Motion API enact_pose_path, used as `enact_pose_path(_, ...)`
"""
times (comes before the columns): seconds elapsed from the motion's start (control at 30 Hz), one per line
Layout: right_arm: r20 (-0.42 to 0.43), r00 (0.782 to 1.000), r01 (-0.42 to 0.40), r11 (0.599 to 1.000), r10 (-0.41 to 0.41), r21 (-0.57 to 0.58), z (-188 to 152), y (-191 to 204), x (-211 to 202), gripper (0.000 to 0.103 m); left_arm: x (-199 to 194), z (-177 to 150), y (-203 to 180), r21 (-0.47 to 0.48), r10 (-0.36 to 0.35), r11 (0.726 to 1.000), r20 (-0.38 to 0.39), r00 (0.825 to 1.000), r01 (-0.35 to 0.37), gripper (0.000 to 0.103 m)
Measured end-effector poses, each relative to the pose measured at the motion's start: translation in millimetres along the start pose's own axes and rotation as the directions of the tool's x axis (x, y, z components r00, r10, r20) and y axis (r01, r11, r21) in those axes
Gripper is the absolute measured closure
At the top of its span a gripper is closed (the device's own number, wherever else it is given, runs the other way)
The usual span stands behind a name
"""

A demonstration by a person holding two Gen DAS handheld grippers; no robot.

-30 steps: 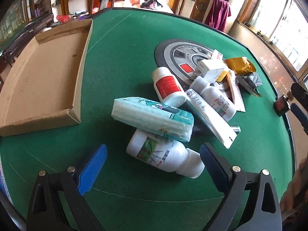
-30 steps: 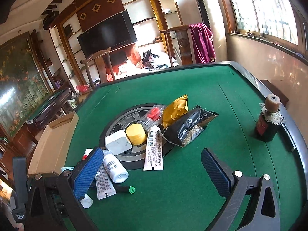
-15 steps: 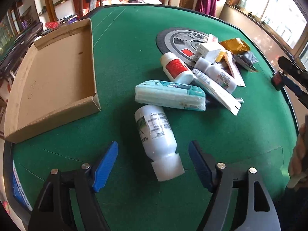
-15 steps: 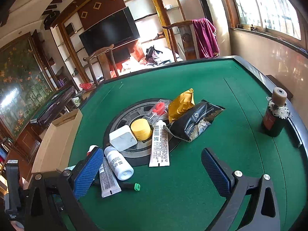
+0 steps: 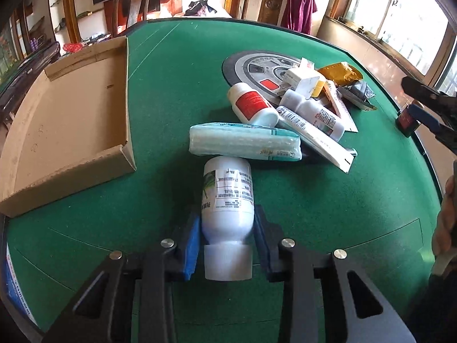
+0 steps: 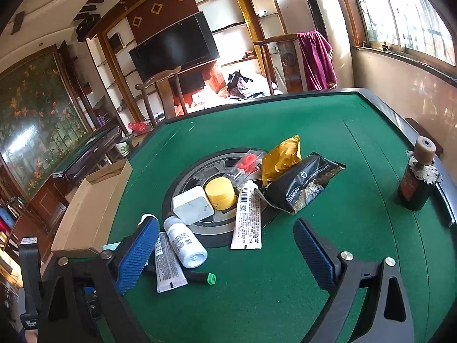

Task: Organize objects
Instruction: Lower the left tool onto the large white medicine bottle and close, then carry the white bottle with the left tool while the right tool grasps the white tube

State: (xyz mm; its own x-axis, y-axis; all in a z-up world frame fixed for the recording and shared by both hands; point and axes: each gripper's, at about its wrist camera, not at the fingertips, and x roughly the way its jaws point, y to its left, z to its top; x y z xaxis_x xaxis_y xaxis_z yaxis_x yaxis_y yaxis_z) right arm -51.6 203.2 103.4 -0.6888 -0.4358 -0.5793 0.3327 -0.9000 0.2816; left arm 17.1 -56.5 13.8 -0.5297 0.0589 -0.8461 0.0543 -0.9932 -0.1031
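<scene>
Green table (image 5: pixel 160 143) — carrying the whole lot, with the pile of items sitting around its round centre plate.

Cardboard tray (image 5: pixel 71 120) — lying open and empty to the left of the pile; judged the likely destination, nearer the left hand than the right.

Tissue pack (image 5: pixel 245 143) — lying crosswise, touching the far end of the bottle.

White bottle (image 5: pixel 227 197) — lying on the felt, long axis running straight away from the left gripper (image 5: pixel 227 235), cap end nearest the camera. The blue pads are pinching it at the shoulder, one on each side. A second ago these jaws were spread wide with the bottle lying slantwise under the tissue pack; they have just been closing, and the bottle is now lined up between them.

Right gripper (image 6: pixel 225 251) — hovering over the tubes and small bottle, fingers spread and holding nothing, having just narrowed slightly.
</scene>
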Motion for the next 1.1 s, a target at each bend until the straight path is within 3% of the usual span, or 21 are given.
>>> enact_pose_path(0.13,-0.065,0.997,0.053,0.998,-0.052,0.019,1.4,-15.5,17.4,0.040,3.2,-0.1,-8.1,0.048,0.041,0.998,0.024,0.999,-0.042,0.070)
enact_pose_path(0.23,-0.136,0.987,0.094,0.995,-0.090,0.022,-3.5,-22.6,38.4,0.042,4.6,-0.2,-10.6,0.065,0.044,0.997,0.029,0.999,-0.045,0.068)
enact_pose_path(0.4,-0.140,0.981,0.129,0.989,-0.137,-0.067,3.1,-4.2,56.5,0.044,5.7,0.1,-10.9,0.070,0.022,0.997,0.028,0.999,-0.024,0.062)
enact_pose_path(0.53,-0.197,0.966,0.154,0.985,-0.167,-0.078,8.8,-1.2,88.9,0.044,5.8,0.2,-11.1,0.072,0.012,0.997,0.027,1.000,-0.014,0.058)
enact_pose_path(0.6,-0.239,0.953,0.178,0.982,-0.187,-0.059,10.5,-7.4,105.0,0.046,5.9,0.4,-10.3,0.071,0.003,0.997,0.027,1.000,-0.005,0.057)
enact_pose_path(0.67,-0.261,0.947,0.185,0.982,-0.189,-0.040,12.5,-14.1,115.8,0.055,6.0,0.3,-10.4,0.072,-0.003,0.997,0.026,1.000,0.001,0.055)
enact_pose_path(0.87,-0.265,0.928,0.236,0.963,-0.263,-0.128,21.9,-10.9,142.6,0.057,7.0,-0.6,-12.9,0.086,-0.008,0.996,0.022,1.000,0.006,0.049)
enact_pose_path(0.93,-0.248,0.930,0.246,0.960,-0.273,-0.135,23.6,-10.4,145.2,0.058,6.6,-1.3,-14.0,0.089,-0.005,0.996,0.022,1.000,0.003,0.049)
enact_pose_path(1.03,-0.232,0.938,0.231,0.963,-0.259,-0.139,19.6,-13.0,140.0,0.070,6.6,-1.0,-14.6,0.089,0.000,0.996,0.023,1.000,-0.002,0.049)
enact_pose_path(1.1,-0.234,0.942,0.216,0.968,-0.240,-0.124,18.7,-16.7,135.9,0.070,6.3,-0.6,-13.9,0.082,0.015,0.996,0.027,1.000,-0.017,0.056)
